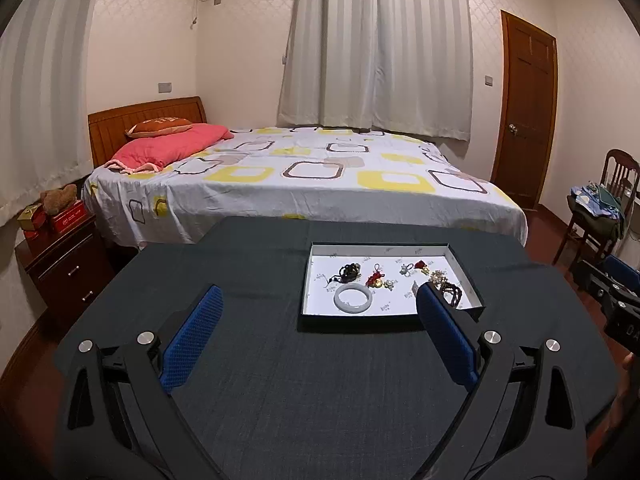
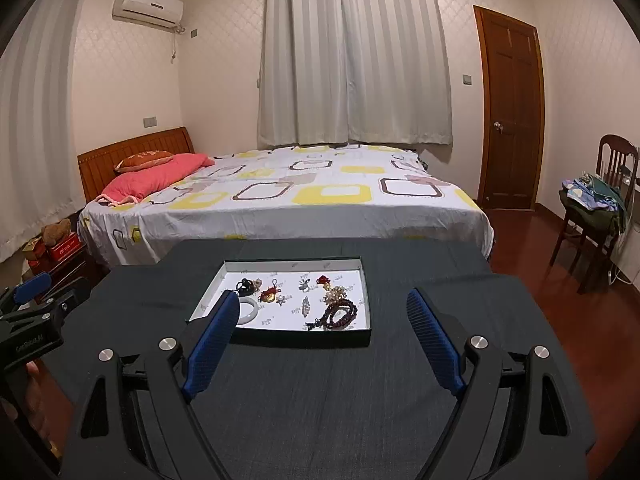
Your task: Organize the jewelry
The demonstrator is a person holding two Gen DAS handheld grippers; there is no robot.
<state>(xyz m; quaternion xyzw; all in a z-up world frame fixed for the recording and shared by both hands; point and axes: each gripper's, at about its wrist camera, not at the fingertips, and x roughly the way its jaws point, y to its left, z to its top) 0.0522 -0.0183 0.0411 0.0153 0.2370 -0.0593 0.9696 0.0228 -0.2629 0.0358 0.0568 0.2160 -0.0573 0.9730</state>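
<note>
1. So: both hand-held grippers hover above the dark cloth-covered table [image 1: 280, 400], each with its fingers spread wide and nothing between them. Left hand-held gripper [image 1: 318, 328], right hand-held gripper [image 2: 324, 320].
2. Jewelry all sits inside a shallow box tray [image 2: 366, 280] with a white floor, set on the far half of the table, ahead of both hand-held grippers. No piece is seen on the cloth outside it.
3. Contents: pale bangle [image 1: 353, 298] at the near-left of the tray; dark beaded bracelet [image 2: 340, 314] in a heap at the near-right; pearl cluster [image 2: 334, 293] just behind it; red knotted charm [image 1: 374, 278] mid-tray; dark bead knot [image 1: 349, 272] at the back left; small silver and red bits at the back right, too small to name.
4. Key relation: the tray lies ahead and to the right in the left wrist view, ahead and slightly left in the right wrist view, so it sits between the two. The bangle falls nearer the left hand-held gripper's line, the dark beaded bracelet nearer the right one's.
5. Axis: the tray's long side runs left-right across the table; the bangle lies flat, and the bracelet loops have no clear axis.
6. Stage: pieces spaced apart inside the tray fit either an arranged result or a loose lot awaiting sorting. Cannot tell which.
7. Background: bed [image 1: 304, 176] beyond the table, chair [image 2: 600, 216] at right.
</note>
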